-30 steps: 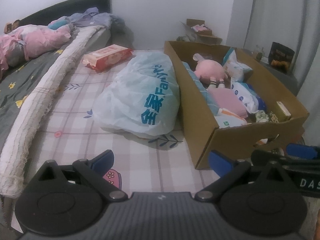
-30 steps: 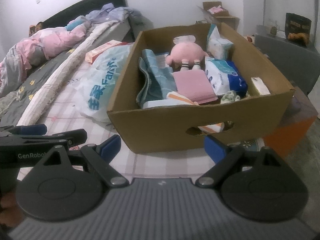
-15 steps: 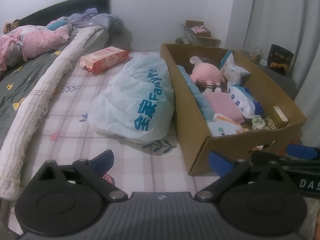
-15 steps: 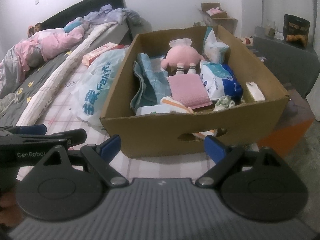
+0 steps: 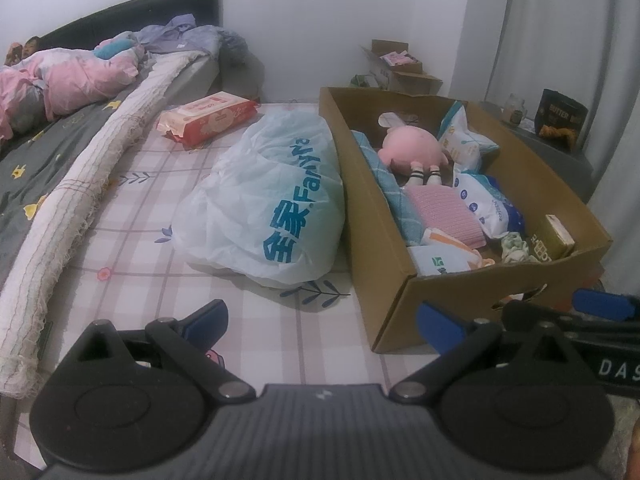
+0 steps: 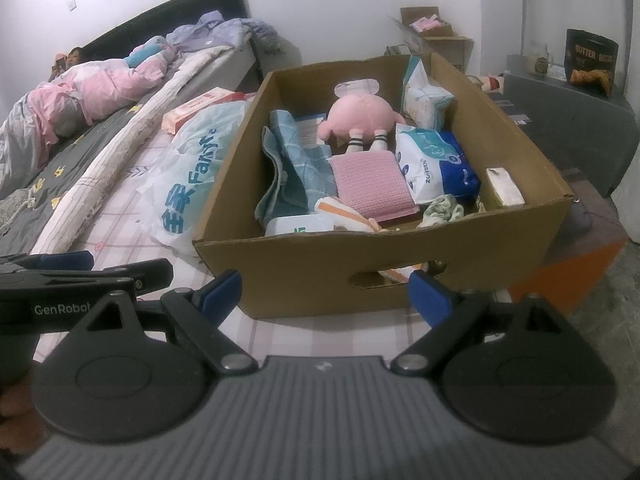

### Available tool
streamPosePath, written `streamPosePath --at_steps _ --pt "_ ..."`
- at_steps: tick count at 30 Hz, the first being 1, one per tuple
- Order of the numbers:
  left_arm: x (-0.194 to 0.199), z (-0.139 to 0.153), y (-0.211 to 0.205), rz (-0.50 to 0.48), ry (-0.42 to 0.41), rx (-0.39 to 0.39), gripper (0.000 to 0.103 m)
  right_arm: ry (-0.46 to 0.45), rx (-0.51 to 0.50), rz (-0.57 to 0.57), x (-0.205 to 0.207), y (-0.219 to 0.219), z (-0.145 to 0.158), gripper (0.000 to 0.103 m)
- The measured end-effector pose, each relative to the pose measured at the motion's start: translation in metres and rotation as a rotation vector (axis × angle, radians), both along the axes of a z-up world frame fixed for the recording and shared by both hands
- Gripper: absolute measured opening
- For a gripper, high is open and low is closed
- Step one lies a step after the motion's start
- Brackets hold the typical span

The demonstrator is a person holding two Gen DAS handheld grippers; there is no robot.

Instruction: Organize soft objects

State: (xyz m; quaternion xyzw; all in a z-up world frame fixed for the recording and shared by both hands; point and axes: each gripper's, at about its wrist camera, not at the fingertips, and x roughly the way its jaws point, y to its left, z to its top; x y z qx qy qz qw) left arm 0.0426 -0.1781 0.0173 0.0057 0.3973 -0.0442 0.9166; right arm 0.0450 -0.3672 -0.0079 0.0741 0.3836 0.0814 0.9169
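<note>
Grippers: left gripper (image 5: 322,322) and right gripper (image 6: 324,294) both spread wide, holding nothing, low in front of the box.
Bed sheet (image 5: 132,240): carries everything.
Cardboard box (image 6: 400,268): already holds soft goods, loosely piled.
Plastic bag (image 5: 276,200): beside the box's left wall, touching it — slippery, so pinch a fold, not the bulge.
Pink plush (image 6: 360,118): in the box, at the back.
Pink cloth (image 6: 370,184): mid-box; blue towel (image 6: 296,160) just left of it.
Stage: fits sorting out or packing in — you can't tell which.
</note>
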Motion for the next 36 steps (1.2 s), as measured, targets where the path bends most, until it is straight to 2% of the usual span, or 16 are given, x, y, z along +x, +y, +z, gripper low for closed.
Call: streamPosePath --at_steps 36 --pt "-0.0018 0.0019 0.0036 0.008 -0.003 -0.003 0.101 0.001 0.000 -0.001 -0.0006 0.0024 0.0007 0.090"
